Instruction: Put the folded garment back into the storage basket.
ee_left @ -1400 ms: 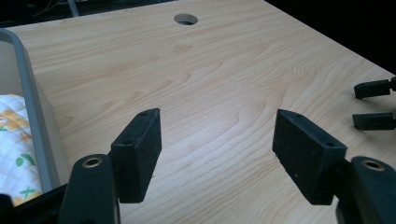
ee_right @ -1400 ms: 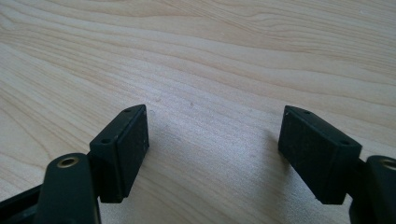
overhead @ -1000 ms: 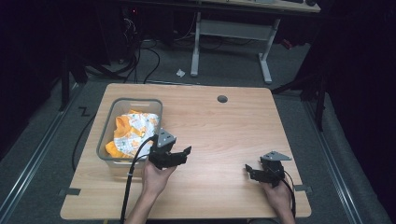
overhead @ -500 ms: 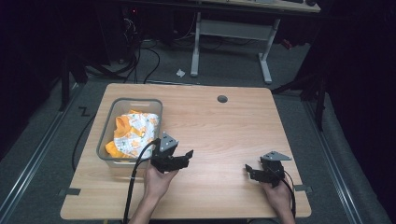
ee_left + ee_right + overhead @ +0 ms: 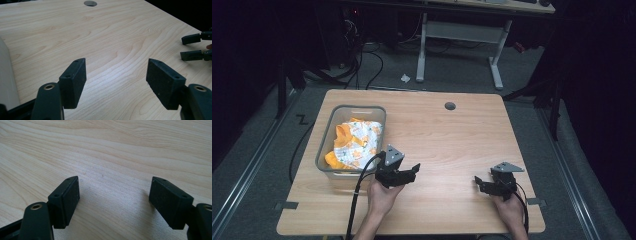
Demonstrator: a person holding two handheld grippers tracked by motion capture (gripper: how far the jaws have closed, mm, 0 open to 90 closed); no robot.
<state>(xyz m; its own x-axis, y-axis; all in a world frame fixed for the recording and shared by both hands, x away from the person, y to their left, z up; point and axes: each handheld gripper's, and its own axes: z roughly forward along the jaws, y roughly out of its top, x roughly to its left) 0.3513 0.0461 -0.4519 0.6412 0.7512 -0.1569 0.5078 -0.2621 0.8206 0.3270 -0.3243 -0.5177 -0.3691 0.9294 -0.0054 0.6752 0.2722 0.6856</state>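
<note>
High view, left claw point(image 5: 411, 174): it is sitting low over the table point(image 5: 452, 140), near the front, w/ both jaws standing wide apart & nothing betw. them. A hand is holding it from below & a black cable point(image 5: 357, 200) is trailing off it toward the front edge.
High view, bin point(image 5: 328, 145): a clear bin is sitting on the table's left side, just beside the left claw. Orange & white packets point(image 5: 354, 142) are lying inside it.
High view, right claw point(image 5: 480, 182): it is resting near the front right of the table, well apart from the bin, jaws apart, holding nothing.
High view, hole point(image 5: 450, 106): a small round hole is showing near the table's far edge.
Left gripper view: the left claw is gaping wide over bare wood, gripping nothing. The bin's pale wall point(image 5: 7, 75) is showing at the left edge. The right claw is peeking in at the far right.
Right gripper view: the right claw is gaping wide over bare wood, w/ nothing in it.
</note>
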